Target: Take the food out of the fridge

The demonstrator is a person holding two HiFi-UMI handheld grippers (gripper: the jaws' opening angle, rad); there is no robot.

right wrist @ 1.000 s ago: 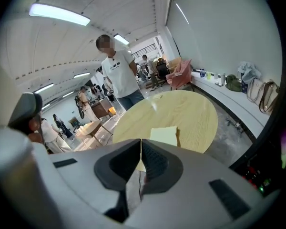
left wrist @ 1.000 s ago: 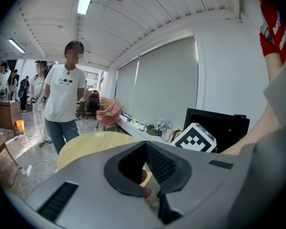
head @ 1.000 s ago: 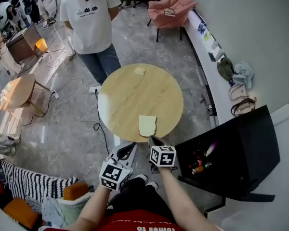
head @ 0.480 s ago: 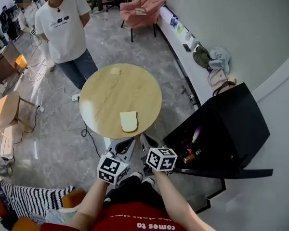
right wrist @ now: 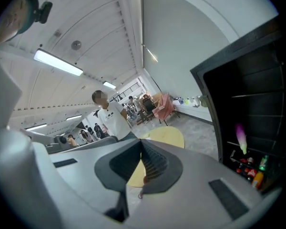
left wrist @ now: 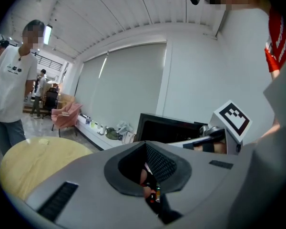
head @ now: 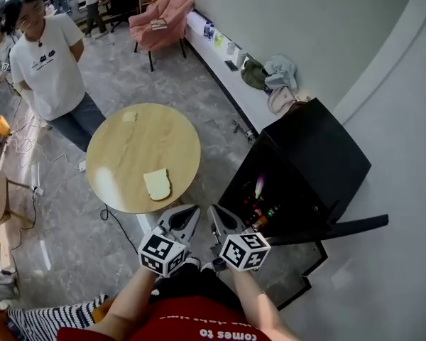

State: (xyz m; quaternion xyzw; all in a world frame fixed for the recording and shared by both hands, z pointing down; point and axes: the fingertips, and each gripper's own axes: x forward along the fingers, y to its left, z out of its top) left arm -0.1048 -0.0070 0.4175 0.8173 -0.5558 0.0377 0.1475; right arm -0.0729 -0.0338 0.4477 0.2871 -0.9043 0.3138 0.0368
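Observation:
The black fridge [head: 309,163] stands open at the right, its door [head: 341,227] swung toward me. Inside are a pink and green item [head: 259,185] and small bottles [head: 264,212], which the right gripper view shows as the pink item [right wrist: 240,137] above the bottles [right wrist: 250,168]. A bread slice [head: 157,184] lies on the round wooden table [head: 128,148]. My left gripper [head: 192,211] and right gripper [head: 214,211] hang side by side between table and fridge, both shut and empty. The left gripper [left wrist: 147,149] points at the fridge [left wrist: 174,128]; the right gripper [right wrist: 142,144] points at the table [right wrist: 168,137].
A small bread piece [head: 130,117] lies at the table's far side. A person in a white T-shirt [head: 50,69] stands beyond the table. A pink chair [head: 160,16] and a white ledge [head: 227,84] with bags run along the wall.
The view has swung right, from the table toward the open fridge. Both grippers have left the table's edge and risen between table and fridge. The bread slice stays on the table.

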